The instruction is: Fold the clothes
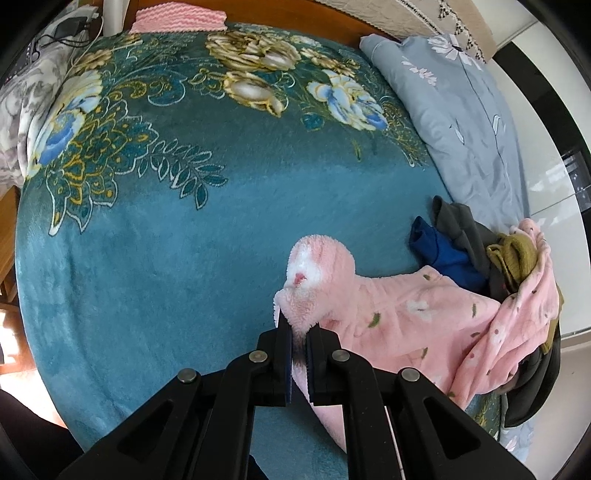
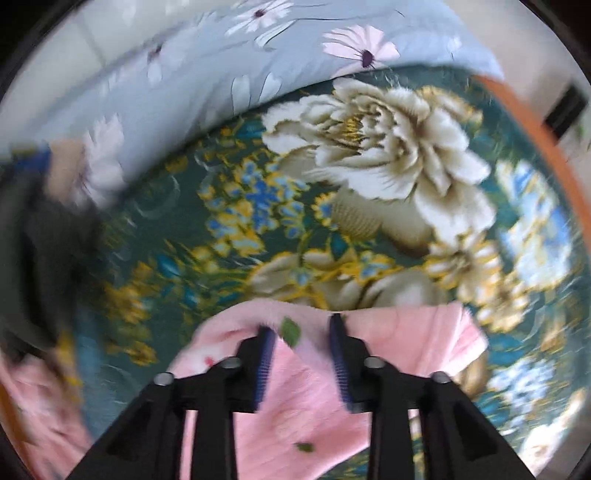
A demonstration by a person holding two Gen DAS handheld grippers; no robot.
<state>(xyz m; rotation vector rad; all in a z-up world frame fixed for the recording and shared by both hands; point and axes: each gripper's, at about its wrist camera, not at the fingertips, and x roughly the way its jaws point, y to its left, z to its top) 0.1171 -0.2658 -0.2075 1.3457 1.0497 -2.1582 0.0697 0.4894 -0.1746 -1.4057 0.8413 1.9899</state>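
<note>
A pink fleece garment [image 1: 406, 314] with small flowers lies on the teal floral blanket [image 1: 166, 240] at the right, trailing to a pile of clothes. My left gripper [image 1: 298, 325] is shut on the garment's fluffy edge and holds it up. In the blurred right wrist view, the same pink fabric [image 2: 306, 387] lies between and under the fingers of my right gripper [image 2: 301, 328]. Its jaws stand apart, with a wide gap between the pads.
A pile of blue [image 1: 443, 254], dark grey [image 1: 461, 225] and olive [image 1: 513, 258] clothes sits at the blanket's right edge. A grey-blue flowered quilt [image 1: 465, 122] lies along the right. A folded pink knit [image 1: 177, 18] lies at the far end.
</note>
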